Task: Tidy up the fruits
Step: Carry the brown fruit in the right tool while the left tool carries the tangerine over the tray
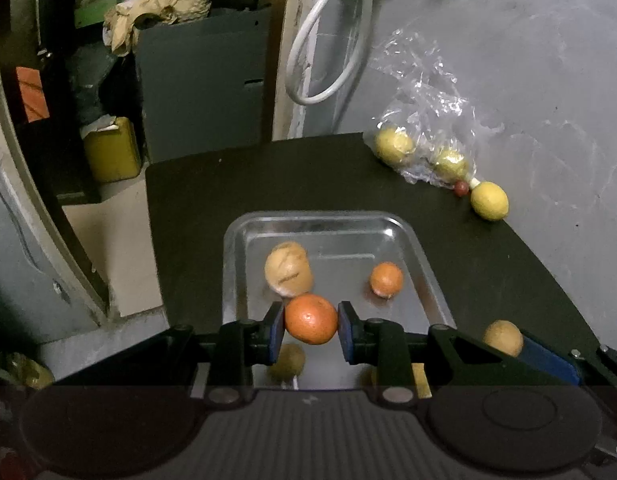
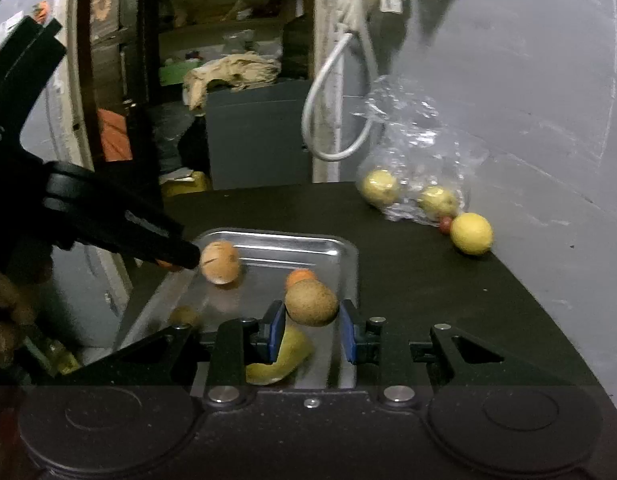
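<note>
1. A metal tray (image 1: pixel 392 226) was seen on the dark counter (image 1: pixel 212 192), and it was taken as the collecting place for the fruit.
2. An orange (image 1: pixel 311 319) was held between the blue pads of the left gripper (image 1: pixel 311 330), the fingers closed against its sides, above the near part of the tray.
3. A brown kiwi (image 2: pixel 311 304) was clasped in the same way by the right gripper (image 2: pixel 311 330), over the tray's near right part.
4. Already lying in the tray were a pale tan fruit (image 1: pixel 287 273), a smaller orange (image 1: pixel 386 278), another kiwi (image 1: pixel 287 361) and, in the right wrist view, a curved yellow piece (image 2: pixel 286 360), possibly a banana.
5. Well beyond the tray, at the counter's far right corner, a loose lemon (image 1: pixel 489 201) and a small red fruit (image 1: pixel 461 188) were left beside a clear plastic bag (image 1: pixel 424 92), in which two yellow-green fruits (image 1: pixel 393 145) remained.
6. The task was judged roughly half done: two fruits were to be set down, four were left outside.
7. Faint lettering was noticed on the left gripper's body in the right wrist view, but nothing could be read.
</note>
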`<move>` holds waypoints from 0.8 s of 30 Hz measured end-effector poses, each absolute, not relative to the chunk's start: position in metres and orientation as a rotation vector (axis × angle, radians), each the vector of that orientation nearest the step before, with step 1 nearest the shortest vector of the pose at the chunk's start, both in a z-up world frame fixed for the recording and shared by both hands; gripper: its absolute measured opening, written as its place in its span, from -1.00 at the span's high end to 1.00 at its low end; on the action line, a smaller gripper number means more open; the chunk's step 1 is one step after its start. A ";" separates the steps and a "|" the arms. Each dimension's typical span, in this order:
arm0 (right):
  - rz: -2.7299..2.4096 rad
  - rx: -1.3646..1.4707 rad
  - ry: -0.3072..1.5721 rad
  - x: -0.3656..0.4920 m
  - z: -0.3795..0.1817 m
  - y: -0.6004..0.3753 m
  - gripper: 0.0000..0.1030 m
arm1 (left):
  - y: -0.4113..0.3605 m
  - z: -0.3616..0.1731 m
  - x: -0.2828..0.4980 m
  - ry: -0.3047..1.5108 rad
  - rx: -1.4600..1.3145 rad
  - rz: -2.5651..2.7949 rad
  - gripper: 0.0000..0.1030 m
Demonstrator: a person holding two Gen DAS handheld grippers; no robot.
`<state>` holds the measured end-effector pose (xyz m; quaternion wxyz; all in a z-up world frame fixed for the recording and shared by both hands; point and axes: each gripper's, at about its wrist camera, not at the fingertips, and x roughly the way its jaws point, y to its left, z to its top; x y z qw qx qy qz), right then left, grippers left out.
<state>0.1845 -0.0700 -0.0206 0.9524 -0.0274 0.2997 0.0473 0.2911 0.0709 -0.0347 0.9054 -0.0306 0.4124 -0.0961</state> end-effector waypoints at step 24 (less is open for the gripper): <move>0.203 -0.198 0.682 0.148 -0.047 -0.036 0.39 | 0.097 -0.068 0.237 0.902 -0.173 -0.167 0.39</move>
